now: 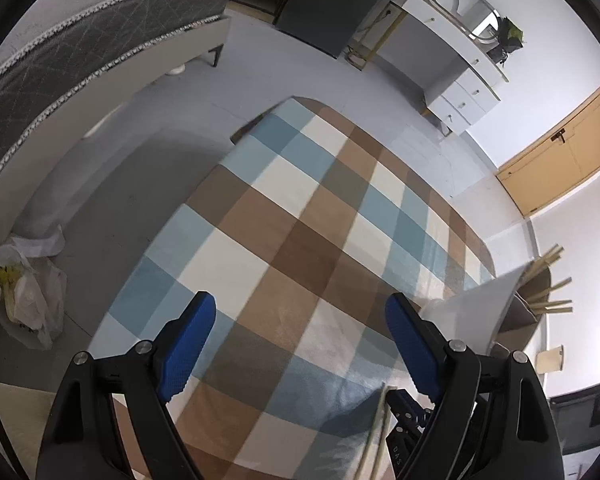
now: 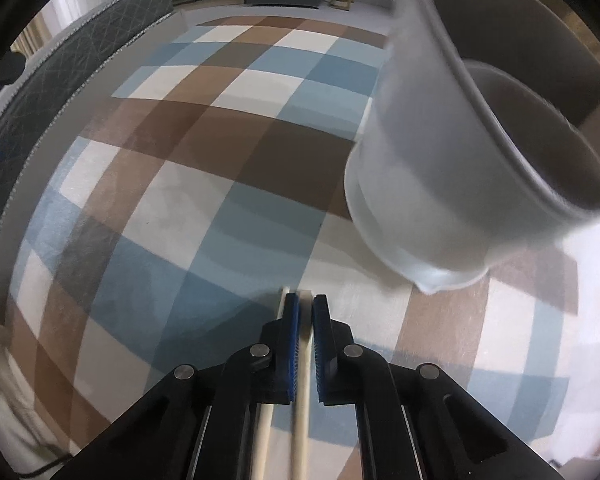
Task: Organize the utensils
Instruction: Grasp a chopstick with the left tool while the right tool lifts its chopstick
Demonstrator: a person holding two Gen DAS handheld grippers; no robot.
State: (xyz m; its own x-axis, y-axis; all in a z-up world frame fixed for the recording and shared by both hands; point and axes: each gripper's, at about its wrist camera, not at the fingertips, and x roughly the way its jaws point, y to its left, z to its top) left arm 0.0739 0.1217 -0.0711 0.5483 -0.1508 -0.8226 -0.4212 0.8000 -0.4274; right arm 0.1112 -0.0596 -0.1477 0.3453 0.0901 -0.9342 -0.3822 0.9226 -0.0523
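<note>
right gripper [image 2: 305,312] on one chopstick [image 2: 303,400], seemingly

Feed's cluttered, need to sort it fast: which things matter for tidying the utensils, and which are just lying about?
Job:
- chopstick, clamped in right gripper
- second chopstick beside it
- white holder, more chopsticks in it
- left gripper, open

Lying about:
- plastic bag
- bed
- dresser
- rug

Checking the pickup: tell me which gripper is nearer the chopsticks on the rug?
Right. The right gripper is shut on one chopstick; the left gripper hangs open over the checked rug, apart.
</note>
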